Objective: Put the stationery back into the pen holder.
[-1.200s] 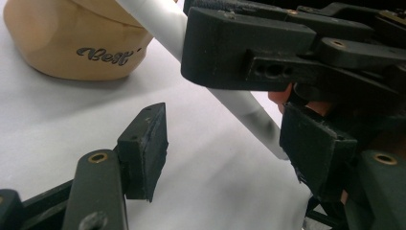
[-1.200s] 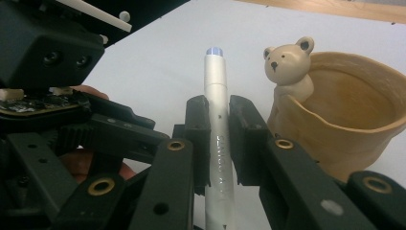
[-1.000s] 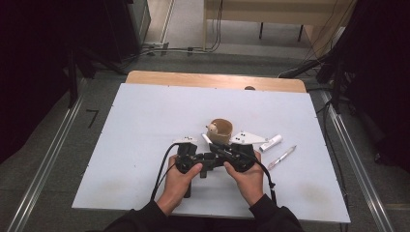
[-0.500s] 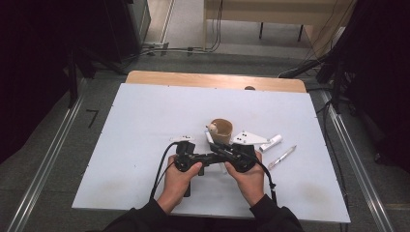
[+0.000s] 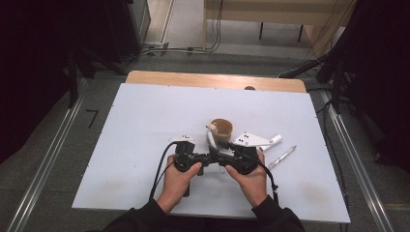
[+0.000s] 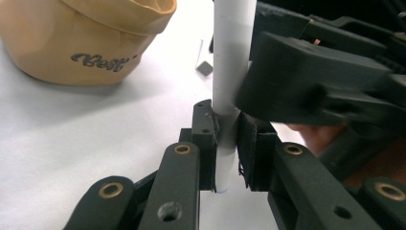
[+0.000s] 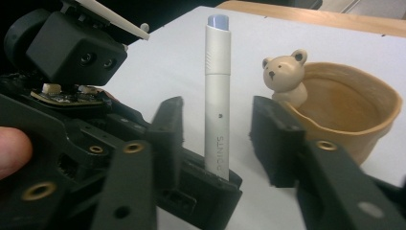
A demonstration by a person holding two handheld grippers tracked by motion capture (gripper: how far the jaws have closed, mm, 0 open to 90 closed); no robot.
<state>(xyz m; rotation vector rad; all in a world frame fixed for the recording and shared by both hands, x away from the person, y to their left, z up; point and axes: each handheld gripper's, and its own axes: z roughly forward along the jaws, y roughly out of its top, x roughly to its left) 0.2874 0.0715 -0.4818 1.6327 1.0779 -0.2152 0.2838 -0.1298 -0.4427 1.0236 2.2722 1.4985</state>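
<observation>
Your two hands sit side by side at the near middle of the counter [image 5: 121, 145], forearms coming in from the bottom edge and knuckles turned toward each other, so the grippers face inward and nearly meet.

Your left gripper [image 6: 229, 143] is clamped on the lower end of a white pen [image 6: 229, 72]; both pads press its barrel, and the pen stands upright between them, just off the counter's white surface. In the high view the left gripper [image 5: 205, 157] holds that pen [image 5: 211, 140] so it leans slightly toward the cup.

Your right gripper [image 7: 218, 129] has its jaws apart on either side of the same pen [image 7: 218, 96], touching it on neither side; they have just been opening. In the high view the right gripper [image 5: 223, 158] lies level, pointing at the left one.

One tan cup [image 5: 221, 129] stands just beyond the grippers, with one small bear figure [image 7: 285, 76] on its rim. Two more pens lie to the right of your right hand: a thicker white one [image 5: 271, 141] and a thin one [image 5: 282, 156], near each other but apart.
</observation>
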